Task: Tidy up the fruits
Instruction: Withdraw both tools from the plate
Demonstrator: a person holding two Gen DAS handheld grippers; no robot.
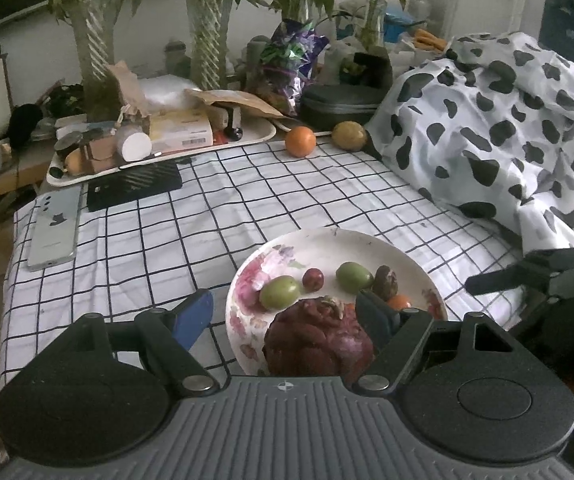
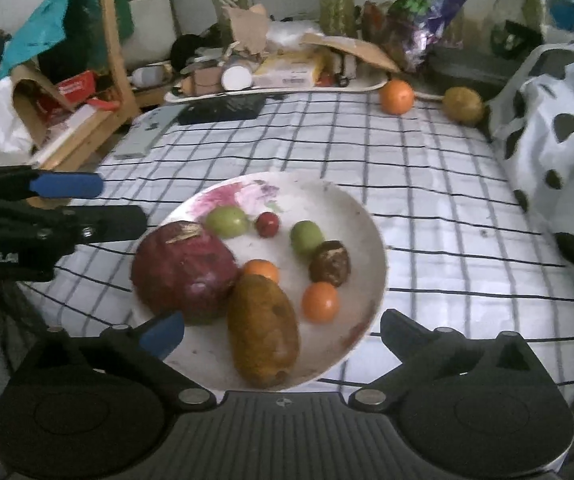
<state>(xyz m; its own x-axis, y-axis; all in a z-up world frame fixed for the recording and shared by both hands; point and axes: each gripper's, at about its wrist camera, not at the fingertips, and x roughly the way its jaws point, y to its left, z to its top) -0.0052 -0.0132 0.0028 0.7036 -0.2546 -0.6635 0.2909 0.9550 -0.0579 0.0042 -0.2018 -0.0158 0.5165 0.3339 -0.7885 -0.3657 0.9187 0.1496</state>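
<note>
A floral white plate (image 2: pixel 351 216) (image 1: pixel 327 244) sits on the checked cloth. It holds a dark red dragon fruit (image 2: pixel 185 266) (image 1: pixel 317 338), a brown mango (image 2: pixel 265 330), two green fruits (image 2: pixel 227 221) (image 2: pixel 306 237), a small red fruit (image 2: pixel 267 224), two small oranges (image 2: pixel 320 301) (image 2: pixel 261 270) and a dark brown fruit (image 2: pixel 330 263). An orange (image 1: pixel 300 141) (image 2: pixel 396 97) and a yellow-brown fruit (image 1: pixel 349 135) (image 2: pixel 463 104) lie at the cloth's far edge. My left gripper (image 1: pixel 283 312) is open, its jaws on either side of the dragon fruit. My right gripper (image 2: pixel 283 334) is open above the plate's near edge.
A cluttered tray (image 1: pixel 159 136) with boxes, a black case (image 1: pixel 341 104) and plant vases stand at the back. A phone (image 1: pixel 55 232) and a black pad (image 1: pixel 135 190) lie at the cloth's left. A cow-print blanket (image 1: pixel 499 128) is heaped on the right.
</note>
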